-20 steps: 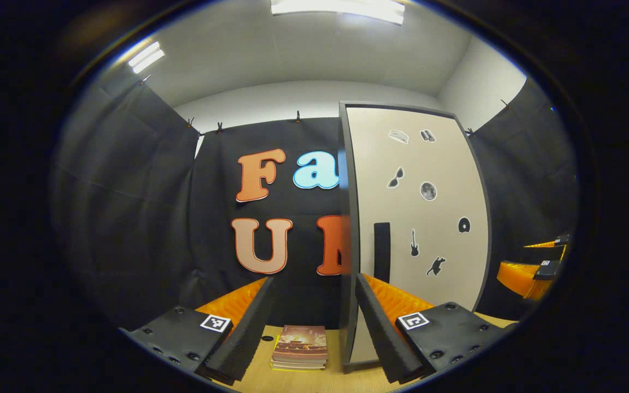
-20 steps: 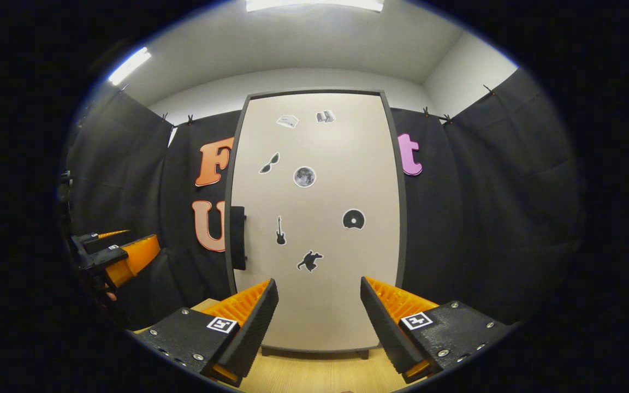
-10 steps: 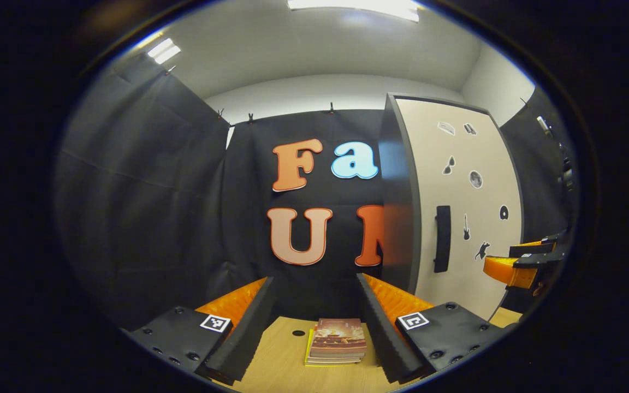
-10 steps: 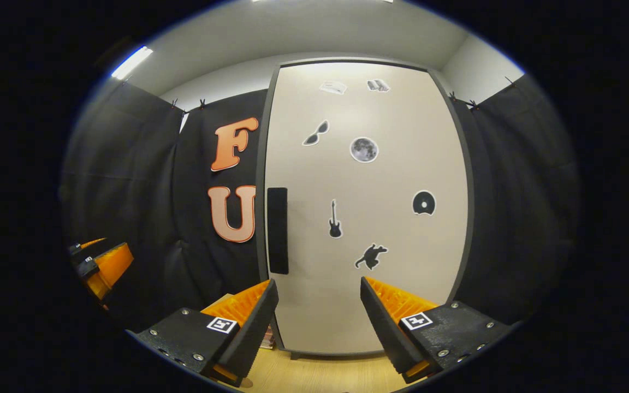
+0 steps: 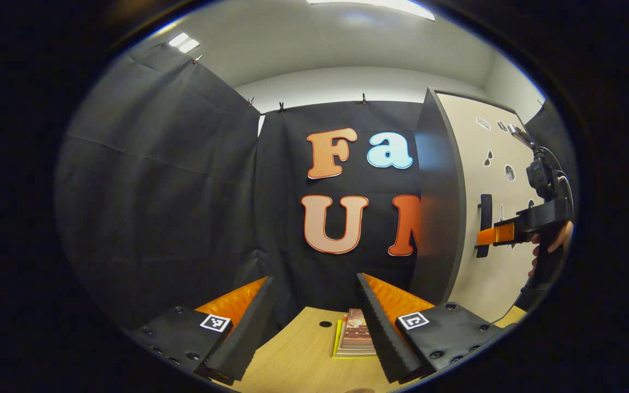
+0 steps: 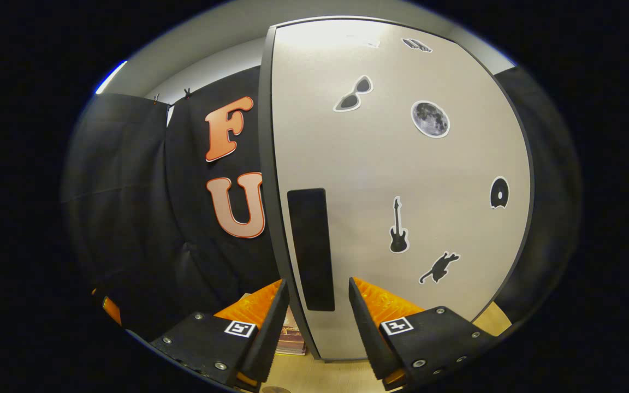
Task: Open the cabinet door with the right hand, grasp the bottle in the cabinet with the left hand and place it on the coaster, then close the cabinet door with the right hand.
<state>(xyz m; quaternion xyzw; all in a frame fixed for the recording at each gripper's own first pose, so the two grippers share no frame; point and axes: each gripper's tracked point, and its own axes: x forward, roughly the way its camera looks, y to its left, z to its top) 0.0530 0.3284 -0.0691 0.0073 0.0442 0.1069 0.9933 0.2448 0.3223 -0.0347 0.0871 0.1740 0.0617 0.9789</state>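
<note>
The cabinet (image 6: 402, 164) stands upright on the wooden table (image 5: 292, 360), a tall box with dark grey sides and a pale beige door (image 6: 380, 229) that sits flush in its frame, so whatever it holds is hidden. The door's long axis runs vertically, and it carries small stickers: sunglasses (image 6: 354, 94), a moon (image 6: 430, 118), a disc (image 6: 499, 192), a guitar (image 6: 398, 226) and a cat (image 6: 439, 267). A flat black handle (image 6: 310, 248) runs vertically near the door's left edge, about mid-height. In the right gripper view the right gripper (image 6: 314, 305) faces the door at close range, its jaws apart with one finger on either side of the lower end of the handle; whether the pads touch it is hard to judge from this angle, though they look just clear of it. In the left gripper view the same gripper appears at the far right, held by a hand (image 5: 552, 243), with its orange fingers reaching the handle (image 5: 485, 224). The left gripper (image 5: 314, 316) hovers over the table to the left of the cabinet, jaws apart and holding nothing. Past its fingers a small stack of books (image 5: 355, 339) lies flat on the table, near the cabinet's dark side panel (image 5: 434, 218), with a small dark hole (image 5: 325, 323) in the tabletop just beside it.
</note>
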